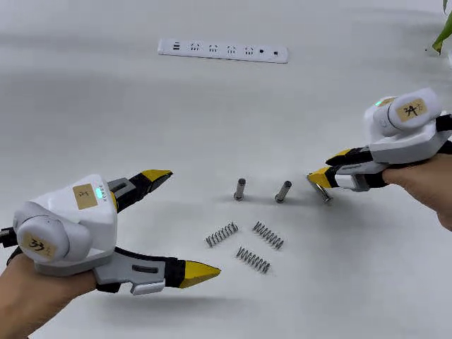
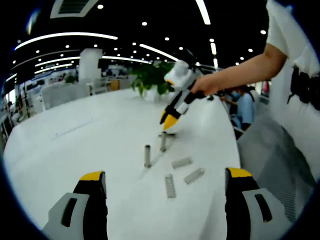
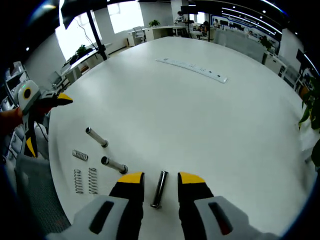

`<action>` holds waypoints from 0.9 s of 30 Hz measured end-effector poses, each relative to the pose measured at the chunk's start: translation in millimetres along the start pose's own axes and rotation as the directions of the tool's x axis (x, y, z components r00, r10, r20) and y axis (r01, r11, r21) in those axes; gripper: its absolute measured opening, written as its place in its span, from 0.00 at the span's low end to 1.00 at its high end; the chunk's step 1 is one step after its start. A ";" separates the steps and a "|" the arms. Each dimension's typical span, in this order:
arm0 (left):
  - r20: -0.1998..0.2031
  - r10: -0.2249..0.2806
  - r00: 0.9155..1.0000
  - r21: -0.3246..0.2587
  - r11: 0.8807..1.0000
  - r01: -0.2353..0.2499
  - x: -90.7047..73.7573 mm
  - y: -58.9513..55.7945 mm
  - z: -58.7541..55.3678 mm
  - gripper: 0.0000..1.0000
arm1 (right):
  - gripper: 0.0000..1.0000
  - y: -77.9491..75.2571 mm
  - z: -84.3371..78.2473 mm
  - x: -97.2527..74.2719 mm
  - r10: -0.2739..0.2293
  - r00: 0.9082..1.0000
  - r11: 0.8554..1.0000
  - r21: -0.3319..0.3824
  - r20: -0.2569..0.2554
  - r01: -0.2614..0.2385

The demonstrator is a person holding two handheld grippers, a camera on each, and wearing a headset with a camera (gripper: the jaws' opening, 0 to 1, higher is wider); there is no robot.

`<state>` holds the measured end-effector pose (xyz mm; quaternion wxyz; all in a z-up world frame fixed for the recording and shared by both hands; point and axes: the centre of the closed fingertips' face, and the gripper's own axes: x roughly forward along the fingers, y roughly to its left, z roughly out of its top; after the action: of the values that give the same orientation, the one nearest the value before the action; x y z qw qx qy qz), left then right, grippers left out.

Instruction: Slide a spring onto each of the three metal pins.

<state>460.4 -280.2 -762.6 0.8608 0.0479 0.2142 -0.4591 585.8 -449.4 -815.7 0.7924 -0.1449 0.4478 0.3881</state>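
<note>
Pin [image 3: 159, 189] lies flat on the surface [image 3: 200, 115] between the narrowly parted right tongs [image 3: 161, 176], untouched, long axis along their jaws. Two other pins [image 1: 240, 188] [image 1: 283, 191] stand upright. Left tongs [image 1: 189, 222] gape wide.

A white power strip [image 1: 223, 50] lies flat in the upper centre of the head view, on the pale tabletop [image 1: 92, 113], with its sockets in a row. Green leaves of a plant [image 1: 445, 32] poke in at the upper right corner. In the left gripper view, long ceiling light strips [image 2: 65, 37] curve across the dark upper part. A white column [image 2: 90, 65] stands at upper left, and a person in blue [image 2: 245, 107] shows right of centre.
</note>
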 end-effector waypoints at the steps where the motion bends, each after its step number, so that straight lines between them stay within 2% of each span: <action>1: 0.000 0.001 1.000 -0.002 1.000 -0.001 0.0 0.5 -0.3 1.00 | 0.28 0.5 -0.3 2.0 -0.002 1.000 1.000 0.013 -0.003 0.002; 8: 0.004 0.006 1.000 -0.013 1.000 -0.006 0.7 2.5 -2.2 1.00 | 0.23 0.5 -4.5 9.7 -0.022 0.999 0.999 0.038 -0.041 0.024; 18: 0.011 0.007 1.000 -0.029 1.000 -0.007 -0.1 1.0 -4.6 1.00 | 0.19 -7.8 -11.4 23.7 -0.021 0.996 0.997 0.073 -0.088 0.027; 27: 0.014 0.014 1.000 -0.042 0.999 -0.013 -0.5 2.6 -6.6 1.00 | 0.15 -8.5 -14.7 28.0 -0.019 0.993 0.995 0.095 -0.120 0.031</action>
<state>460.1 -276.6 -768.6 0.8662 0.0281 0.2173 -0.4491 591.7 -449.9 -847.9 0.7752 -0.1348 0.5107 0.3465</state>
